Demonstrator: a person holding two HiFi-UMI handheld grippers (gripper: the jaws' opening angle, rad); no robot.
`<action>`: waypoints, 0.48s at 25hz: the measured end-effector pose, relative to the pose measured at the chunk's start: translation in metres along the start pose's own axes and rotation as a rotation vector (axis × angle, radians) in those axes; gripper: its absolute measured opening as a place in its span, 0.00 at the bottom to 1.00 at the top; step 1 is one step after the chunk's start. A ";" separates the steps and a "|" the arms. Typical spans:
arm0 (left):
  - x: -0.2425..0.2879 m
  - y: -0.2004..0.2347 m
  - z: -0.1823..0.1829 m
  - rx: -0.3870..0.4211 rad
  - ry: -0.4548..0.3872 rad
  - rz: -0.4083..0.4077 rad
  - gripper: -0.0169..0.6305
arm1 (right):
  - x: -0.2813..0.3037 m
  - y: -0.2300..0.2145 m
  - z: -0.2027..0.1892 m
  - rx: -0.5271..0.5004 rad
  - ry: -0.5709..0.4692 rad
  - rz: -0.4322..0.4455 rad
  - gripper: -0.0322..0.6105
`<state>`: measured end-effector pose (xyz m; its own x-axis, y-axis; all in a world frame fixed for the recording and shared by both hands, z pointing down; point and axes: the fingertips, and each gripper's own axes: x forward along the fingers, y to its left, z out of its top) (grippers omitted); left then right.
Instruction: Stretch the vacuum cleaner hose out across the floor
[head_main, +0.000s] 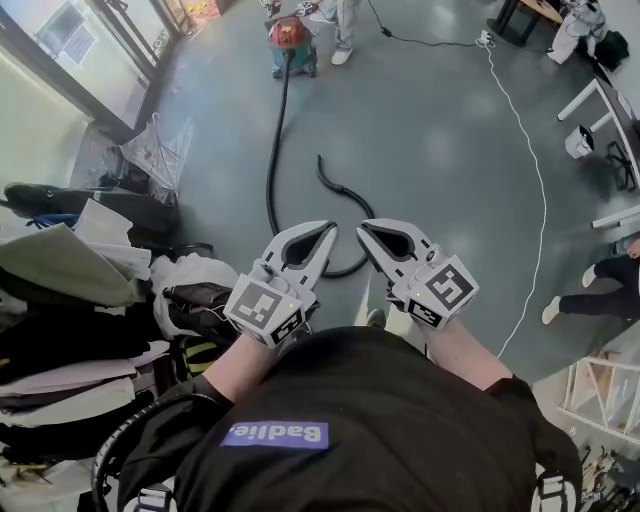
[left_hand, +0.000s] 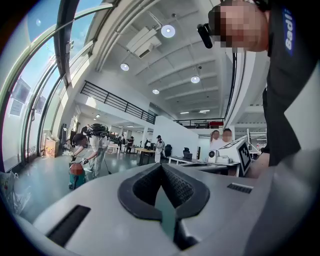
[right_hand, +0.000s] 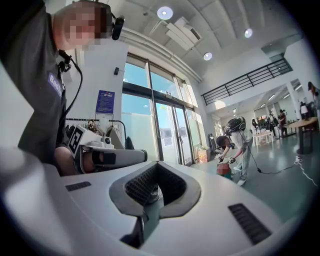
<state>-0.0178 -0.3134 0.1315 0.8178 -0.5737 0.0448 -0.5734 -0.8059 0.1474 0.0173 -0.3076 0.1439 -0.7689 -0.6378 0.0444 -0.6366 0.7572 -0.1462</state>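
1. I'm holding both tongs level out in front of me. The left gripper (head_main: 328, 234) and right gripper (head_main: 364, 234) are both squeezing fully closed on nothing.
2. The hose (head_main: 272, 150) is lying on the floor (head_main: 430, 130), running from the vacuum cleaner (head_main: 291, 42) at the far edge toward me and curling below my tongs.
3. Open floor is stretching right toward a white cable (head_main: 537, 180), and a clothes pile (head_main: 80, 300) is crowding the left edge.
4. The hose is looking black and bendy, the floor smooth, grey and shiny.

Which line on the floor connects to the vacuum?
The thick black hose, plugged into the vacuum cleaner at top; the thin white cable arcs along the right.
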 end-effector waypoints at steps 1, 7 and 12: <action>0.004 -0.001 0.000 0.000 0.001 0.003 0.04 | -0.002 -0.004 0.000 0.005 -0.004 0.002 0.06; 0.029 -0.003 0.000 0.010 0.020 0.036 0.04 | -0.017 -0.030 0.002 0.045 -0.025 0.020 0.06; 0.052 0.000 -0.006 0.014 0.026 0.084 0.04 | -0.028 -0.060 -0.006 0.056 -0.024 0.042 0.06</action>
<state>0.0257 -0.3423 0.1396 0.7678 -0.6354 0.0824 -0.6404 -0.7573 0.1278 0.0764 -0.3347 0.1570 -0.7931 -0.6090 0.0134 -0.5986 0.7750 -0.2025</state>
